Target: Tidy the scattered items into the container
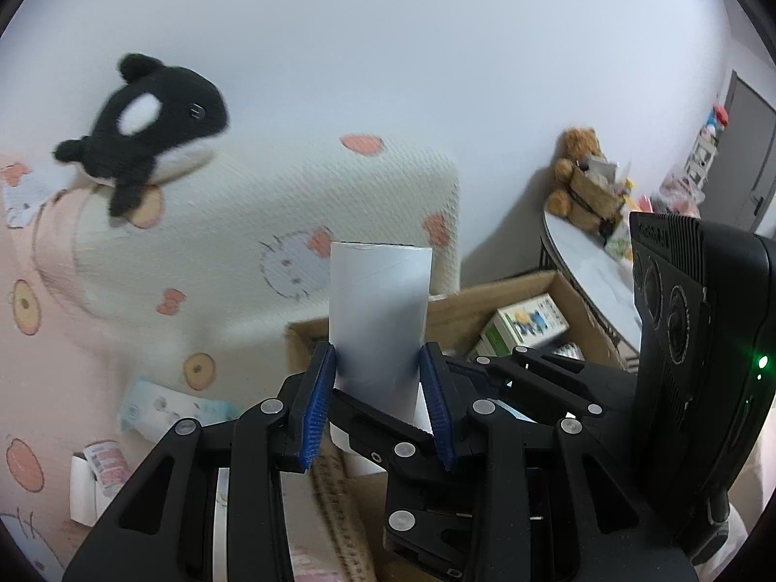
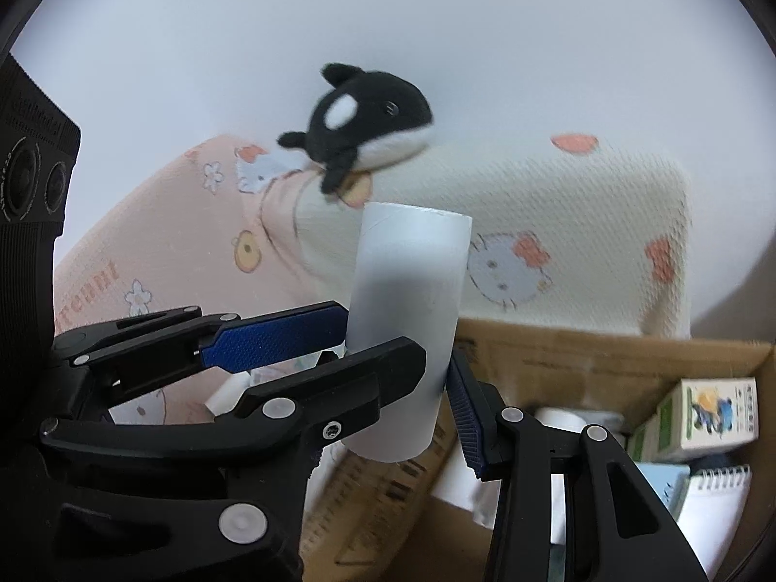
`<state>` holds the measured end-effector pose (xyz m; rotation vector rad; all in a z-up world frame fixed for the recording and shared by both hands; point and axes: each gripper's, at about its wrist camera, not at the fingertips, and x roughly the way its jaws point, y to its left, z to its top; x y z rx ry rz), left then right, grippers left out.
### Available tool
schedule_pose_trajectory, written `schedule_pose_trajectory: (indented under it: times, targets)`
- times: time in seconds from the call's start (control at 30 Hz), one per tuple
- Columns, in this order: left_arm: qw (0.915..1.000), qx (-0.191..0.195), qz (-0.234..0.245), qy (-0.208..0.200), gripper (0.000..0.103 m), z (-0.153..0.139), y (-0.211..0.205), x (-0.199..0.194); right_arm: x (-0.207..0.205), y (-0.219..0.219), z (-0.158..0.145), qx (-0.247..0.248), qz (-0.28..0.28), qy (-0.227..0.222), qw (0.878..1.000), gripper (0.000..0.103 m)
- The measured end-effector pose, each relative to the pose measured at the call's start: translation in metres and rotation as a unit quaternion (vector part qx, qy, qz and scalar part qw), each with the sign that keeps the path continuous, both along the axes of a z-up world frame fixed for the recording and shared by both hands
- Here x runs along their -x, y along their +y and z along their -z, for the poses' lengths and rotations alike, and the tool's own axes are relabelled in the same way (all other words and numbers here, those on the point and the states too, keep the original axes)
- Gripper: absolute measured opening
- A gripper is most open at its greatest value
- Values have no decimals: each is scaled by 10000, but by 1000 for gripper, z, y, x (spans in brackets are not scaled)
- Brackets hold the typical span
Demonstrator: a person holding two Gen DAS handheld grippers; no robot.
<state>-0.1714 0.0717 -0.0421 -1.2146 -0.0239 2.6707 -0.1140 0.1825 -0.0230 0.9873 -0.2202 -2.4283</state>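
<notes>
Both grippers, left & right, clamp white tubes over box.

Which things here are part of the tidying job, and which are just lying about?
Job: white tube, left gripper, right gripper, cardboard box, scattered packet.
Lying about: orca plush, teddy bear, pillow.
</notes>
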Motion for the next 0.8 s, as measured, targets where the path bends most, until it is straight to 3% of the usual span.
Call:
schedule_pose_trajectory:
  times: [0.47,0.73,0.8]
  targets:
    - [9970,-233,19,-738,39,44,18,20,10,33,45,8,98,-828,9965,43]
    - [9861,-816,-195,-1435,38,58,11,37,13,40,57,-72,0,-1054,9944,43]
    - [9841,-826,-255,-1549,28,62,12,41,13,41,59,-136,15,-1075,9941,43]
